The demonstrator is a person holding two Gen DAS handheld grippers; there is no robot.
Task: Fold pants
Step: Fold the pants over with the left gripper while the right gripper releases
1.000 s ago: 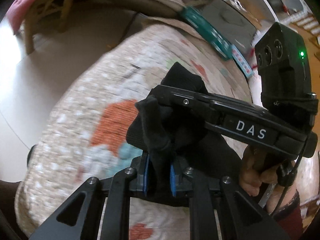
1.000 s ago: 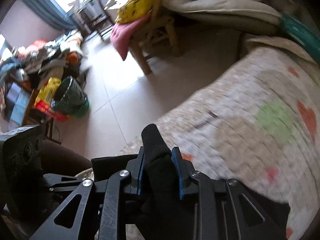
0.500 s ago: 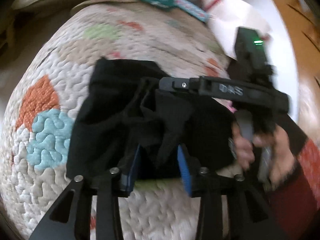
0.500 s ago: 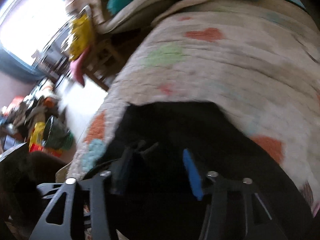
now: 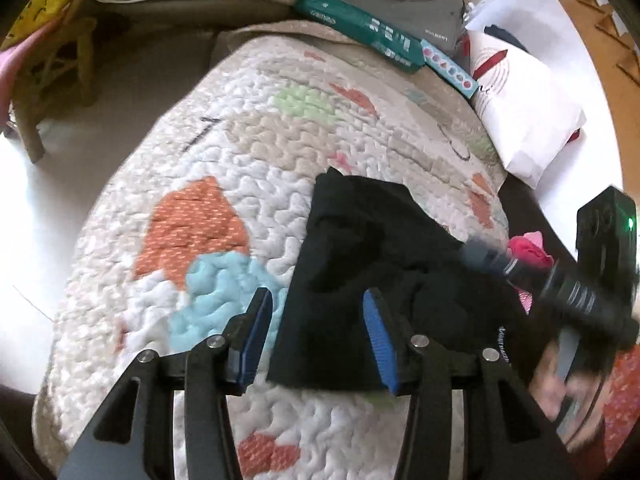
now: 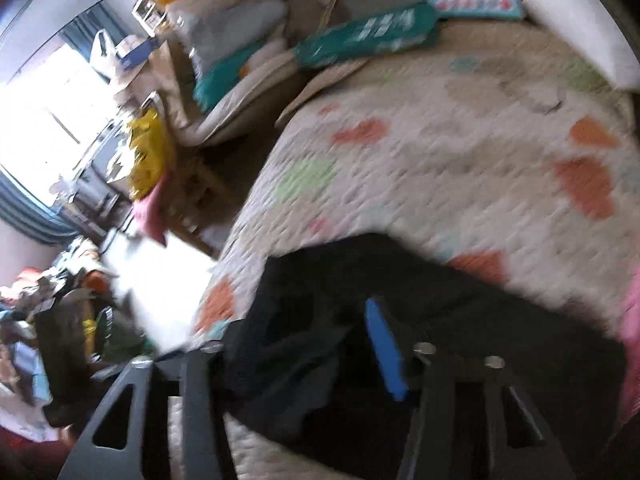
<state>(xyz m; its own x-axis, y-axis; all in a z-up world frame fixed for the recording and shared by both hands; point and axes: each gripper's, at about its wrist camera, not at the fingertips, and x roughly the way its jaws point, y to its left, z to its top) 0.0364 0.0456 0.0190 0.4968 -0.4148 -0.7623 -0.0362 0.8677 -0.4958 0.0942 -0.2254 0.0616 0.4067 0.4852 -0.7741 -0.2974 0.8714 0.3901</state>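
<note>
My left claw (image 5: 318,336) had let go: a second earlier its blue pads (image 5: 256,330) were clamped on a bunch of black cloth, and now its jaws were opening, standing partly wide with the near edge of the pants (image 5: 360,264) lying loose between them, no pad pressing on the fabric. My right claw (image 6: 304,364) had also released its pinch, flared wide, and was now closing again over the dark cloth. Its view was blurred, one pad hidden behind the fabric, so I could not tell whether it was gripping anything.

The pants lay in a compact black bundle on the quilt (image 5: 240,152) of the bed, toward the near right side, where a moment before they were lifted off it. Seen from the left, the right claw's body (image 5: 576,292) sat just beyond the bundle's right edge.

I judged that a fold had just been laid down and released. The top layer looked rumpled, so it probably needed smoothing or one more fold.
</note>
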